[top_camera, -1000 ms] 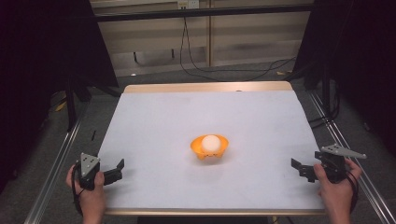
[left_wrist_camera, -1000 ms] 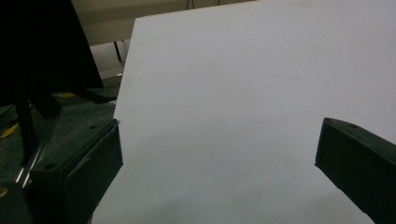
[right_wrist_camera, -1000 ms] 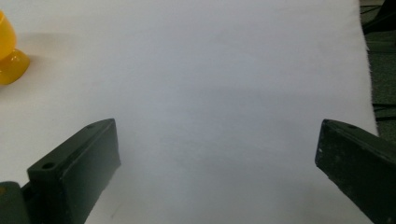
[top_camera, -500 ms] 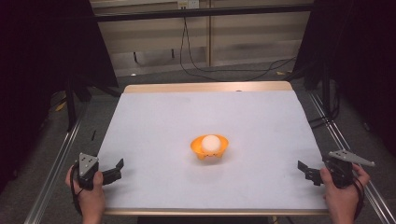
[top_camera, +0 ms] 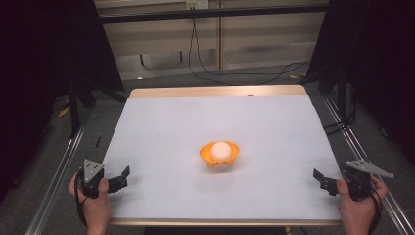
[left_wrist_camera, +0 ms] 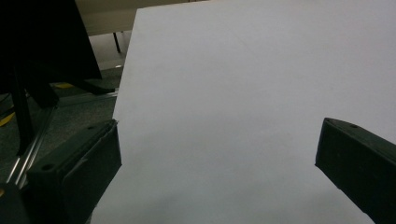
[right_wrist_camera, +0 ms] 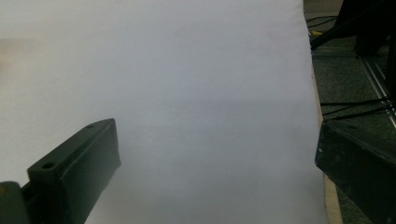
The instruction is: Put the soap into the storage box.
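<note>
- Plainly, the work centres on the orange bowl [top_camera: 220, 155] with the white ball [top_camera: 221, 150] sitting in it, near the middle of the white surface [top_camera: 161, 132], a little toward the person's side.
- Neither gripper is near it: the left gripper [top_camera: 122, 177] rests at the near left corner of the surface, the right gripper [top_camera: 322, 180] at the near right edge, both well apart from the bowl.
- Both have their jaws spread wide with nothing between them; the left gripper view [left_wrist_camera: 215, 154] and the right gripper view [right_wrist_camera: 219, 158] each show bare white surface in the gap.
- To do the reach well, I would judge that one gripper should go in alone, low and level, so the jaws straddle either the ball from above or the bowl's rim without nudging it.
- A light bowl is likely to slide if struck from the side, so approach slowly and close gently.
- Each hand [top_camera: 93, 208] grips its tool from behind, forearms coming in from the near edge, jaws pointing inward and slightly forward toward the centre.
</note>
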### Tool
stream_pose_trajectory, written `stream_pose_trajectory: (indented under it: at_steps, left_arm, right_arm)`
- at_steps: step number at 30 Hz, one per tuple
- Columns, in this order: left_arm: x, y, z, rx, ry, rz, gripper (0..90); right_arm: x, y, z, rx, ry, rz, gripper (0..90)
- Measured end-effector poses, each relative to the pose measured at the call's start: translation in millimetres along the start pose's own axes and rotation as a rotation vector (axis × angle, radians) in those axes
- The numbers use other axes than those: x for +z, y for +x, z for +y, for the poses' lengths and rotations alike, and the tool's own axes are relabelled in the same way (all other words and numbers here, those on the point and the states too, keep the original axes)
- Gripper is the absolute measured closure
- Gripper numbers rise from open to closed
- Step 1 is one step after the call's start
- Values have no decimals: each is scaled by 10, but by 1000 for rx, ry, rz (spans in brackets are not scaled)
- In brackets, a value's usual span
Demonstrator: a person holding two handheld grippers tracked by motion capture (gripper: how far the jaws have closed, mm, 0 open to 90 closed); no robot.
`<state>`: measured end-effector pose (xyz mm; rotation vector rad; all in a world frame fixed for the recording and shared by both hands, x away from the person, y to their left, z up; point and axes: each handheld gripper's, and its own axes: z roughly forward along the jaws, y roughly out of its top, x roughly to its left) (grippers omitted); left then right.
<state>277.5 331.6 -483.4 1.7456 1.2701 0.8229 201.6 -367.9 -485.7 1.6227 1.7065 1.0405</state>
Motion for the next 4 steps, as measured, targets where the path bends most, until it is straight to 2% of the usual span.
stream_pose_trajectory:
  at_steps: [4]
  left_arm:
    - [-1,2,0,0,0,1,0]
  right_arm:
    - [10,14,3,-15,10,-3,0]
